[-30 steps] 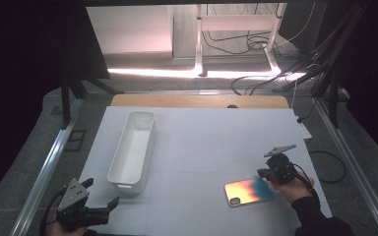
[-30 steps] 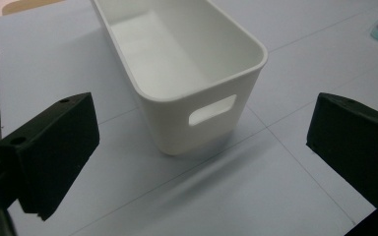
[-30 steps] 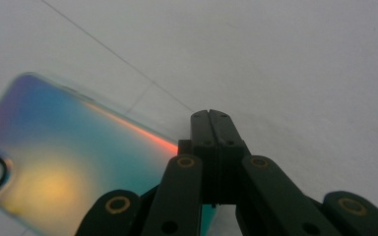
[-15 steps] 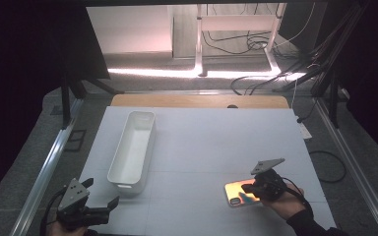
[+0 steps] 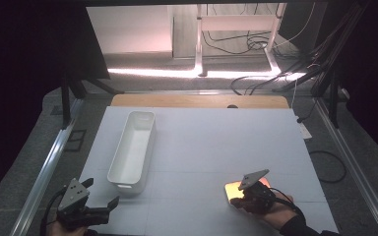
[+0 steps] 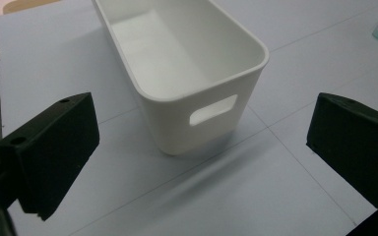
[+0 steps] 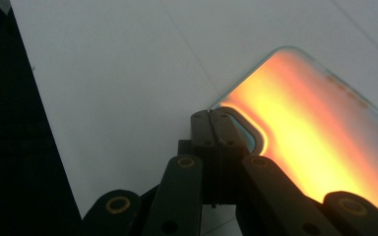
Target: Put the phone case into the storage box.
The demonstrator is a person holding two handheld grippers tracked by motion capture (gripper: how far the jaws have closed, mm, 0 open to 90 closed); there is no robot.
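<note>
Hidden and cropped parts at the worktop's near edge

In the high view, the right gripper point(image 5: 250, 192) and the hand holding it are covering the near end of the glossy orange-lit slab point(image 5: 233, 189), so its full outline is staying unreadable. In the right gripper view, that slab point(image 7: 315, 147) is running off the right edge, and whether the closed fingers point(image 7: 211, 129) are touching it is not showing. In the left gripper view, the white bin point(image 6: 187, 73) is being cropped at the top, and the left gripper's right-hand finger point(image 6: 359, 147) is running past the picture's edge.
</note>
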